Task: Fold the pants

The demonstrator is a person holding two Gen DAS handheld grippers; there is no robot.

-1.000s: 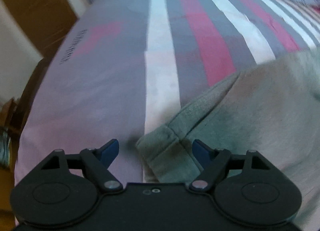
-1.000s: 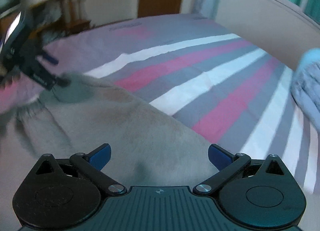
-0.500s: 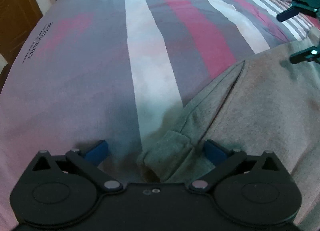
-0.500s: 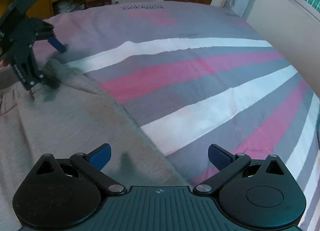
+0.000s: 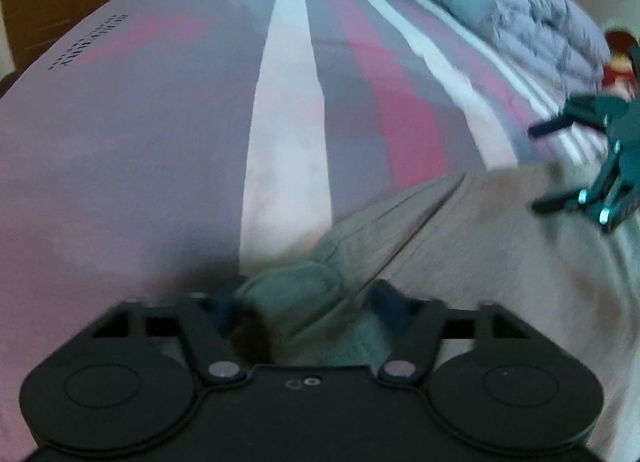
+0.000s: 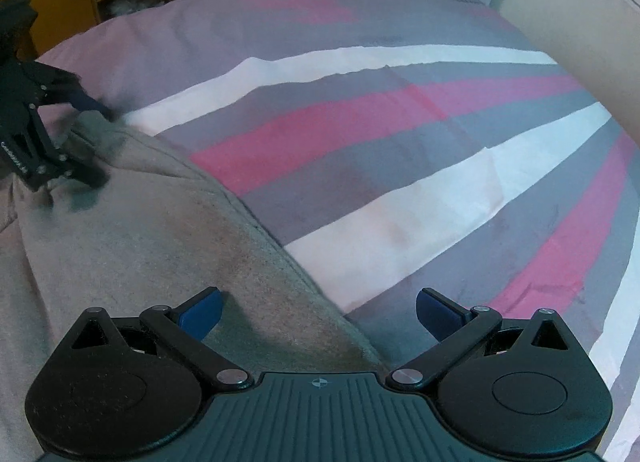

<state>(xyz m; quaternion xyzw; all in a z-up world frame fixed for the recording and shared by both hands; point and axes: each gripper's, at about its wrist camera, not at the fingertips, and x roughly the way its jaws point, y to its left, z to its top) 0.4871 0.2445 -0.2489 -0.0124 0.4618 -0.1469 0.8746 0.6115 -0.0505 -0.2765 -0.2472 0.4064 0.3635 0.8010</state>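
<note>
- Since a moment ago, your left gripper (image 5: 300, 302) has narrowed its fingers around the cuffed corner of the grey pants (image 6: 132, 238); whether it pinches the cloth is too blurred to tell.
- Those pants lie spread on the striped bedsheet (image 6: 400, 117).
- Your right gripper (image 6: 318, 308) hovers wide open over the pants' edge, gripping nothing.
- Beyond, a bunched quilt (image 5: 532, 21) rests on the bed.

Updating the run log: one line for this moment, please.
left claw: around pants cuff, grip unclear | right claw: open over pants edge | bedsheet: striped
</note>
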